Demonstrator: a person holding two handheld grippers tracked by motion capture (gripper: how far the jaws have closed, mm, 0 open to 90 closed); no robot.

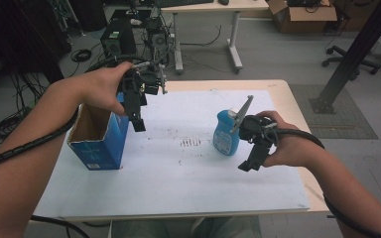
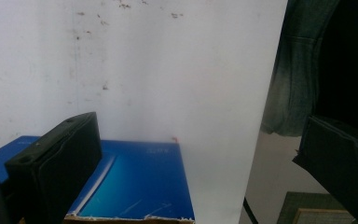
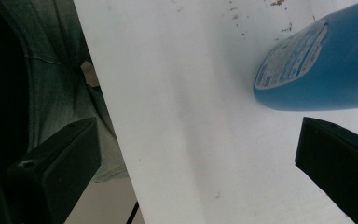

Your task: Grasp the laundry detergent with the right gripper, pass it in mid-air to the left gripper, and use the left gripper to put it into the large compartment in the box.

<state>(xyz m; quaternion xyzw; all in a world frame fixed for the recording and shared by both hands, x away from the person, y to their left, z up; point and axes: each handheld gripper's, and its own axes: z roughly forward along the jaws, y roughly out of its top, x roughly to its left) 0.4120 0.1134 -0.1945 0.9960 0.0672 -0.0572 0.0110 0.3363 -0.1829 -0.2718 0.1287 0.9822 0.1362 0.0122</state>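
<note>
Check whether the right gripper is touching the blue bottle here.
Apart. In the right gripper view the open fingers sit short of the blue bottle, with white table cover visible between them.

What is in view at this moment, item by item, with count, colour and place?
Box: one, blue, open-topped, upright at the left of the sheet.
Bottle: one, blue with a pale label, standing right of centre on the sheet.
Sheet: one, white with dark specks, covering most of the table.
Table: one, light wood, bare along its right edge.
Background: a desk, cardboard boxes, electronics, cables and an office chair base on the grey floor.
Left gripper: one, black, jaws open, above the box's right edge.
Right gripper: one, black, jaws open, just right of the bottle, holding nothing.
Forearms: two, coming in from the bottom.
</note>
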